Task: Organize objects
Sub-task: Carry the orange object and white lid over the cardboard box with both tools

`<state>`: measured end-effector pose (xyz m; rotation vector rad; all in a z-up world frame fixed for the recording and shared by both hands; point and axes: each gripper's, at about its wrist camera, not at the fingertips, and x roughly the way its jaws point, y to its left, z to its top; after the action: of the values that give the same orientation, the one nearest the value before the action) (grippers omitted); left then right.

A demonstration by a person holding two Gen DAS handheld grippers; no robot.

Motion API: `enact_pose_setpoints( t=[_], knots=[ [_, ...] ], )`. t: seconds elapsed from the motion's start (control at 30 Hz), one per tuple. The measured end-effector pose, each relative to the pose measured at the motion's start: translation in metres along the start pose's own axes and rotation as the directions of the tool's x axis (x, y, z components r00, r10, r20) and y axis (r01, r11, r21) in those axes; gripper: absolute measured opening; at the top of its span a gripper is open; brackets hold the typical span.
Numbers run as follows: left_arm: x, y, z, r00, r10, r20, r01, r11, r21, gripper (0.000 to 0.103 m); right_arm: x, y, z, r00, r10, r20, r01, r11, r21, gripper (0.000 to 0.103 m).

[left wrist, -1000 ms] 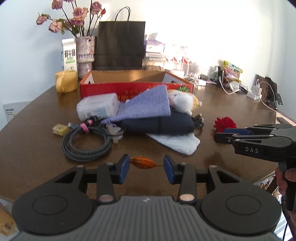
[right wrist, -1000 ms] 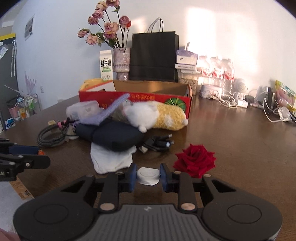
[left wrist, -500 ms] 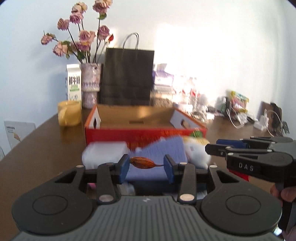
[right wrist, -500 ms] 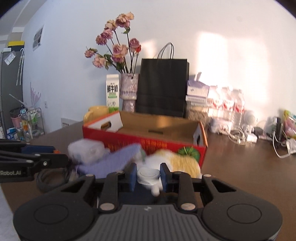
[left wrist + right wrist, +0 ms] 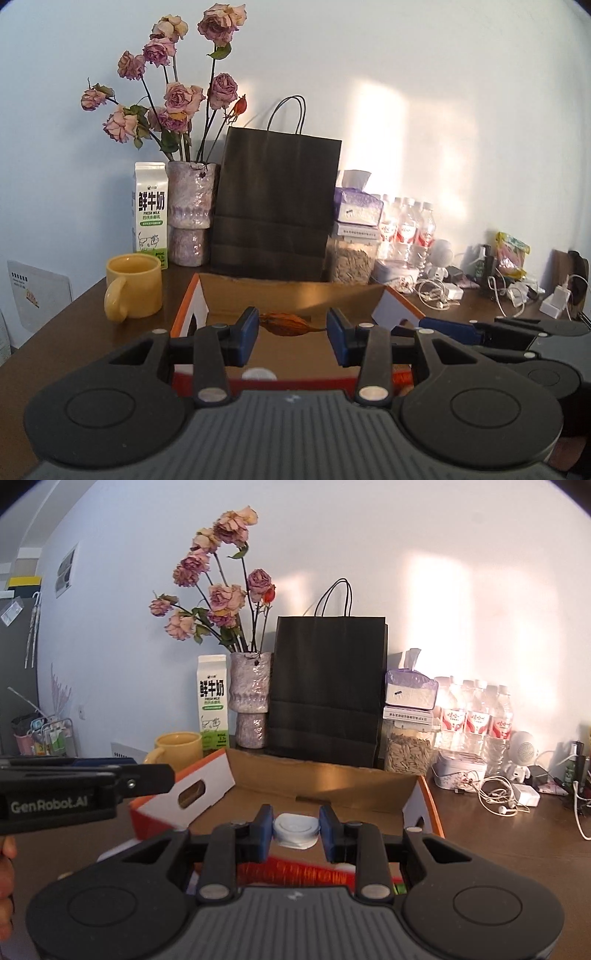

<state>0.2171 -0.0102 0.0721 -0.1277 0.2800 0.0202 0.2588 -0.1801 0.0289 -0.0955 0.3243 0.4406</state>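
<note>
Sunlit wall behind, brown tabletop [image 5: 55,332] below: we judge the sorting barely begun, since what we see of the box [image 5: 332,779] is bare cardboard. Our left tongs [image 5: 291,326] hold one dried pod [image 5: 286,325] over the box at 12 o'clock; our right tongs [image 5: 296,829] pinch one white cap [image 5: 295,829], also above it. Both await dropping. Outward: one mug [image 5: 135,290] at 10, one carton [image 5: 149,214], one vase [image 5: 190,214], one bag [image 5: 275,206].

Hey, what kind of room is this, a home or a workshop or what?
Most likely a lived-in home, at a dining or side table. It holds a vase of dried roses, a milk carton, a yellow mug, bottled water and a tangle of chargers.
</note>
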Motion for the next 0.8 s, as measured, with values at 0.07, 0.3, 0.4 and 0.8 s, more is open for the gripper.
enact_pose_setpoints(
  t=[0.07,0.3,0.4,0.8],
  knots=[
    [0.015,0.002,0.005,1.000,0.003,-0.005,-0.003,1.000,-0.012,0.041,0.014,-0.002,0.006,1.000,0.001,-0.003,-0.001,1.000,0.010,0.026],
    [0.070,0.010,0.015,0.998,0.062,0.000,-0.062,0.997,-0.049,0.041,0.066,-0.011,0.016,0.999,-0.017,-0.028,0.019,0.999,0.050,0.026],
    [0.087,0.018,0.010,0.996,0.087,0.000,-0.087,0.993,-0.075,0.041,0.083,-0.021,0.012,0.999,-0.019,-0.046,0.023,0.995,0.097,0.026],
    [0.100,0.022,-0.005,0.995,0.067,-0.079,-0.071,0.996,-0.055,0.042,0.093,-0.028,0.002,0.996,0.007,-0.088,0.003,0.994,0.113,0.026]
  ],
)
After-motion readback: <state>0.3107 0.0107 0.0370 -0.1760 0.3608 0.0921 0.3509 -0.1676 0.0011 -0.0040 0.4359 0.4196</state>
